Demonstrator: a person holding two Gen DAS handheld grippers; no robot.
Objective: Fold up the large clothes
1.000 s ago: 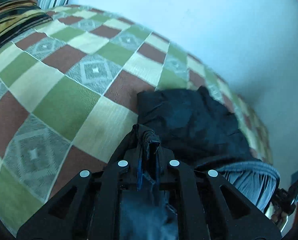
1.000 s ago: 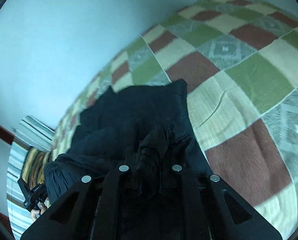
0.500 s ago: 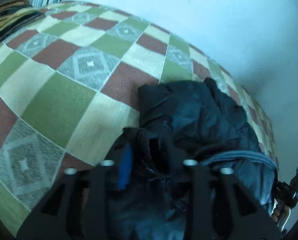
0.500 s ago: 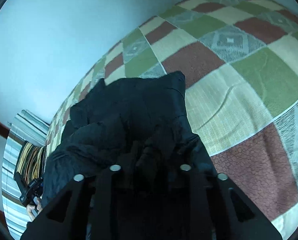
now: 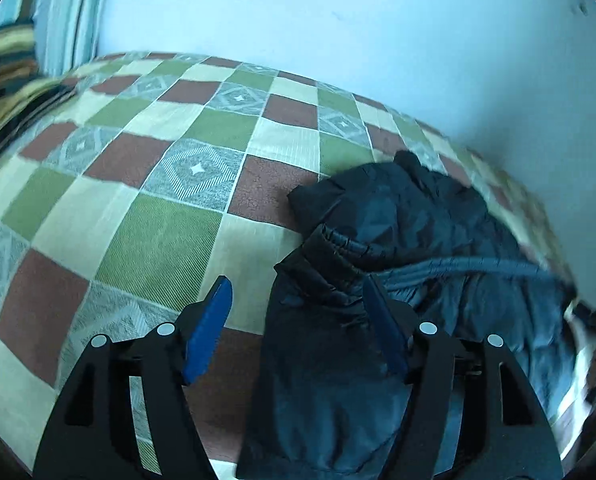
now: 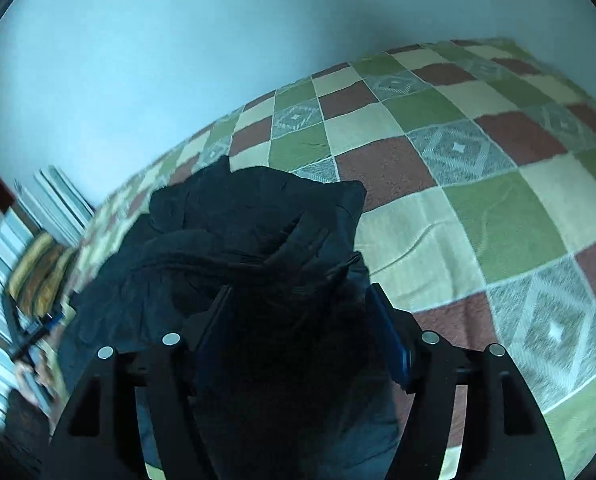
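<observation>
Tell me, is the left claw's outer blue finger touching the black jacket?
Apart. In the left wrist view the opening left claw shows checkered bedspread between that blue finger and the black jacket.

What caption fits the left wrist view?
Left gripper, jaws opening, lets go of a dark jacket on a checkered bedspread.

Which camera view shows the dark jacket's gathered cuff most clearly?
The left wrist view. There the dark jacket is lit well enough that the gathered cuff shows its ribbing, beyond the opening fingers. In the right wrist view the jacket is nearly black and the cuff cannot be told.
</observation>
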